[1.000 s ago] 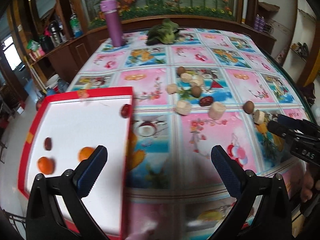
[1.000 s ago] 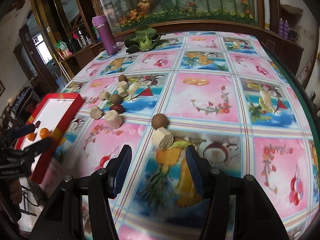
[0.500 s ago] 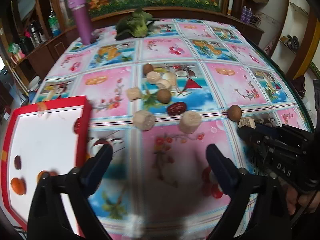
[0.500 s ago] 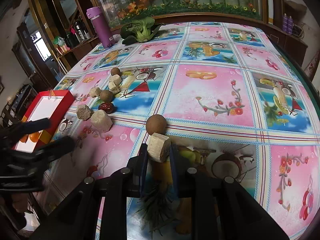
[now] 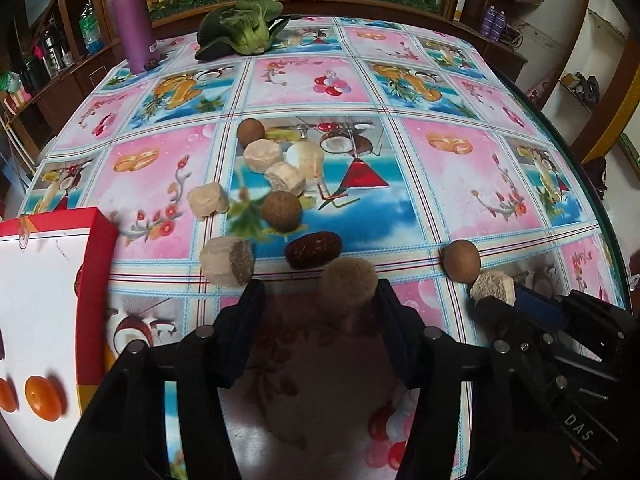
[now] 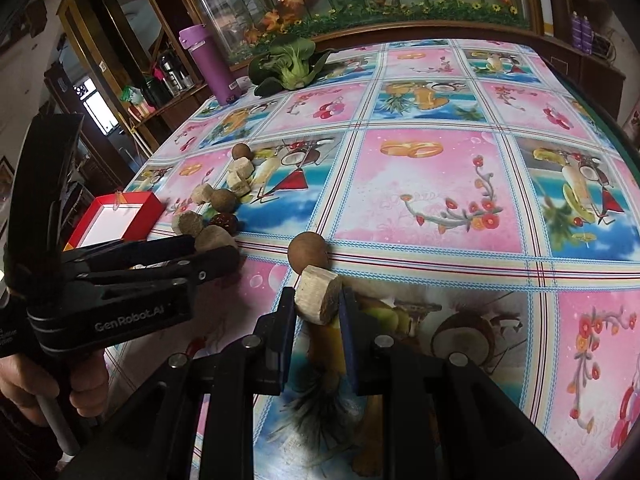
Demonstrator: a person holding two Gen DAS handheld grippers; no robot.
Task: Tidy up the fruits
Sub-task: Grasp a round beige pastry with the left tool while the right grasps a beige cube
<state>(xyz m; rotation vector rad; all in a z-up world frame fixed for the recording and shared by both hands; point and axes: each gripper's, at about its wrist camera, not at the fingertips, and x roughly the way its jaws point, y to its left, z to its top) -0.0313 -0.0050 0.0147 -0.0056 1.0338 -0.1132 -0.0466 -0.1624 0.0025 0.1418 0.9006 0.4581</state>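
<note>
Two grippers: right gripper (image 6: 317, 300) clamps a pale chunk (image 6: 316, 294) beside a brown ball (image 6: 307, 250); left gripper (image 5: 320, 292), spread wide, flanks a tan chunk (image 5: 349, 282).

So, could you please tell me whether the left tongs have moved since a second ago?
Yes. The left tongs have moved rightward, away from the red tray, and now sit open around a pale fruit chunk beside the dark date.

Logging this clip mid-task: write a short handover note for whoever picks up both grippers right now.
Right gripper: shut on a beige cut chunk, beside a brown round fruit.
Left gripper: open, straddling a tan chunk, not clamped.
Red tray at left holds small orange fruits.
Left to do: the dark red date, brown fruits and chunks clustered mid-table.
</note>
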